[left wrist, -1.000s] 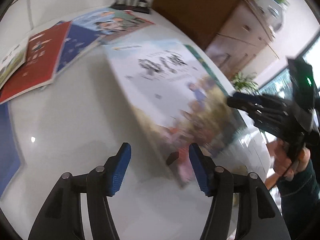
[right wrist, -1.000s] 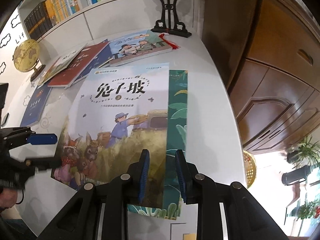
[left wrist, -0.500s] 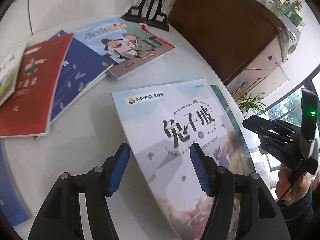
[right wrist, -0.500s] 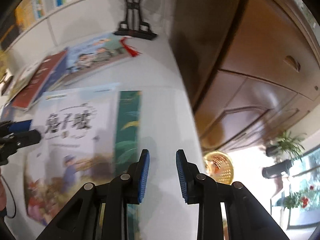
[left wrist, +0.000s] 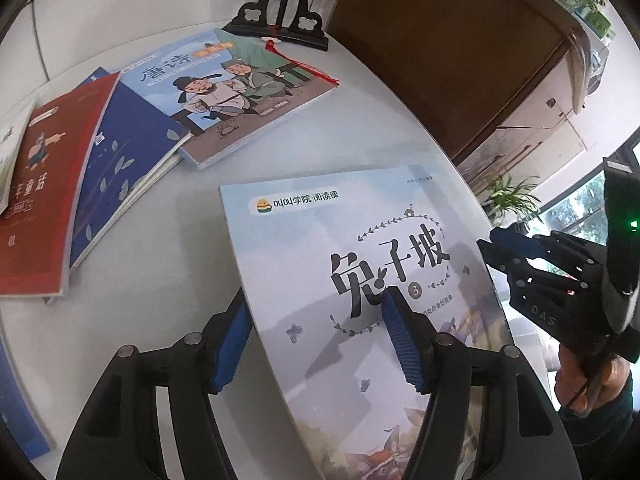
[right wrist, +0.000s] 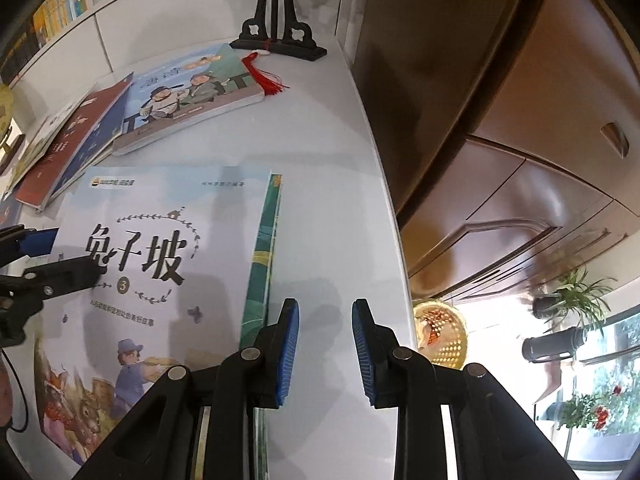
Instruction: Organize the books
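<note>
Left gripper (left wrist: 316, 316) hangs over the rabbit book (left wrist: 360, 300), jaws roughly half open and straddling its left edge, one pad off the cover on the table (left wrist: 168, 280), the other above the title; nothing gripped. They've just been widening a little. Right gripper (right wrist: 325, 344) sits off the book's right side over bare table, jaws only narrowly parted and empty. The rabbit book lies flat on a green book (right wrist: 264, 240) at the near right of the table. Further back, a poetry book (left wrist: 236, 92), a blue book (left wrist: 120, 168) and a red book (left wrist: 36, 208) fan out by the black stand (left wrist: 280, 20)
</note>
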Motion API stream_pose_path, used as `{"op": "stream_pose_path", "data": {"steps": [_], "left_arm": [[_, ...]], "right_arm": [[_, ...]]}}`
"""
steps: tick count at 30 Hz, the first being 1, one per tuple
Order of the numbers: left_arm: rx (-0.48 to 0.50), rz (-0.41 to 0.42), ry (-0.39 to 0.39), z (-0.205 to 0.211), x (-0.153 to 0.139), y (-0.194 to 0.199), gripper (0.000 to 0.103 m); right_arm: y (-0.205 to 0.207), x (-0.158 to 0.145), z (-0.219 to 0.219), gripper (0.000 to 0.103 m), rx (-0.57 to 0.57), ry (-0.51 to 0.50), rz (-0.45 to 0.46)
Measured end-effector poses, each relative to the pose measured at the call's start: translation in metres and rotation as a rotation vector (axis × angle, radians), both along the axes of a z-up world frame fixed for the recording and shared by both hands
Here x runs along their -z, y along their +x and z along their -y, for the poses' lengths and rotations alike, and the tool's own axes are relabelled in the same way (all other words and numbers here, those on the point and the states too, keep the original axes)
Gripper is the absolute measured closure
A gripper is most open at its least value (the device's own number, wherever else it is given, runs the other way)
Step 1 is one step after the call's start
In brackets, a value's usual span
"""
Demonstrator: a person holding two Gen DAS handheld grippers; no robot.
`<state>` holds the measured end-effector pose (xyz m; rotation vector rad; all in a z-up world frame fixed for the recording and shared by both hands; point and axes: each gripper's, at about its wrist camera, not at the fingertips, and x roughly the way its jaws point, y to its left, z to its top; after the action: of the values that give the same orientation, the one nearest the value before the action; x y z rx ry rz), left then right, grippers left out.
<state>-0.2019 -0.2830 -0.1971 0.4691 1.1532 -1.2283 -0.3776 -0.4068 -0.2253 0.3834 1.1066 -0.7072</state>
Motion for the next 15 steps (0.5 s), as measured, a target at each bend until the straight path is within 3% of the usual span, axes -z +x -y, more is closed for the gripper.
{"op": "stream_pose_path", "data": {"steps": [5,15], "left_arm": [[-0.052,-0.023,0.040,-0.017,-0.001,-0.013,0.040],[-0.111,0.036,0.113,-0.030,-0.005,-0.053,0.038]], "right_arm": [[0.004,0.000,-0.007,0.077,-0.009,-0.009,-0.011],[-0.002,0.003,-0.008,0.077,0.020,-0.004,-0.037]]}}
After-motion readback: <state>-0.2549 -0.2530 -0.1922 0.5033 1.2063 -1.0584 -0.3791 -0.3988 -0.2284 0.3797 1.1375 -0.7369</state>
